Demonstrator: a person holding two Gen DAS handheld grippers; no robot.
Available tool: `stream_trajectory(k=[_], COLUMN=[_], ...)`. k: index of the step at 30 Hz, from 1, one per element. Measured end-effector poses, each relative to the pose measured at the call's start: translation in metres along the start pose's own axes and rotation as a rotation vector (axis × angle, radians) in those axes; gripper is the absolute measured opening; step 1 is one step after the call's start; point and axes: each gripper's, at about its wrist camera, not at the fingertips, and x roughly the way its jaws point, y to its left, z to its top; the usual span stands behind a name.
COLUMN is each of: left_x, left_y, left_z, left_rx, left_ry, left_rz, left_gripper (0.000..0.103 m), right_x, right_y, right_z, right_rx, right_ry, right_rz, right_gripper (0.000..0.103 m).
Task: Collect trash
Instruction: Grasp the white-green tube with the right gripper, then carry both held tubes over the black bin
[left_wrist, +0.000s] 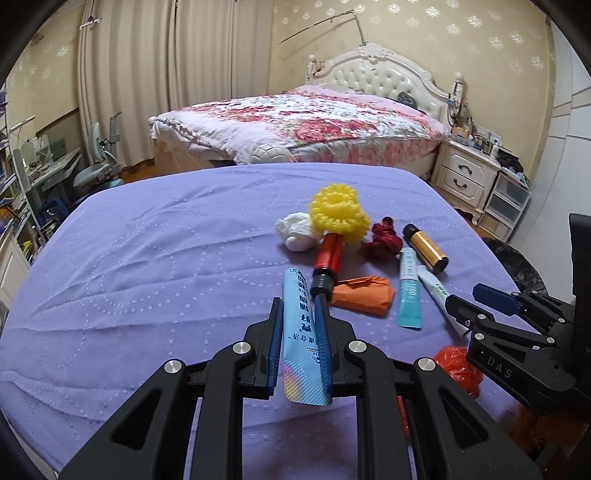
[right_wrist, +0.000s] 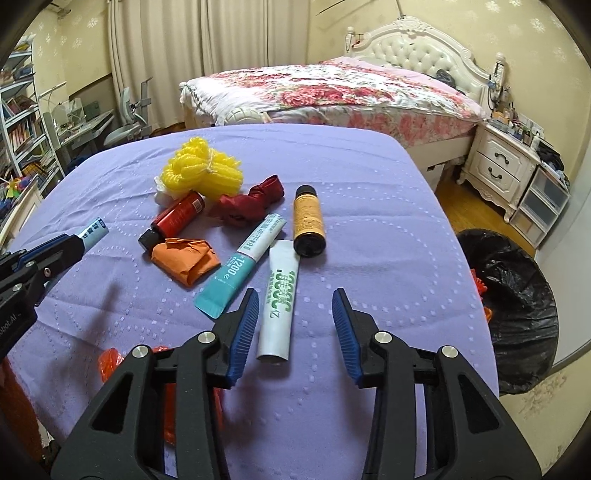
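My left gripper (left_wrist: 300, 306) is shut on a light blue tube (left_wrist: 299, 332) and holds it above the purple table (left_wrist: 147, 258). My right gripper (right_wrist: 293, 306) is open, with a white tube with green print (right_wrist: 279, 314) lying between its fingers on the cloth. Beside it lie a teal tube (right_wrist: 240, 262), an orange paper wad (right_wrist: 186, 260), a red bottle (right_wrist: 175, 221), a gold bottle (right_wrist: 308, 221), a dark red wad (right_wrist: 251, 203) and a yellow mesh ball (right_wrist: 203, 171). The left gripper with its tube (right_wrist: 92, 230) shows at the left of the right wrist view.
A bin lined with a black bag (right_wrist: 517, 302) stands on the floor right of the table. An orange plastic bag (left_wrist: 458, 369) hangs at the table's near edge. A white tissue wad (left_wrist: 295, 232) lies behind the yellow ball. A bed (right_wrist: 332, 92) and nightstand (right_wrist: 498, 166) are beyond.
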Motion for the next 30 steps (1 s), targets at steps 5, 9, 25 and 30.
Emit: stream_trajectory(k=[5,9,25,30], left_x=[0.005,0.005,-0.009,-0.014], left_y=[0.007,0.009,0.009,0.0], left_z=[-0.002,-0.004,-0.002,-0.001], left_rx=[-0.016,-0.023,-0.039,-0.028], left_ry=[0.01,0.014,-0.024,-0.043], left_rz=[-0.001,-0.001,0.0,-0.016], left_gripper=[0.018,0.018,0.018,0.018], right_x=[0.006,0.005,-0.025,-0.033], right_y=[0.006,0.009,0.003,-0.009], right_z=[0.001,0.0,0.002,0.004], right_rx=[-0.012,-0.022,-0.007,0.015], right_ry=[0.032,0.037,-0.039,-0.057], right_rz=[0.028,0.031,0.038,0.024], right_gripper=[0.018,0.017,0.013,0.013])
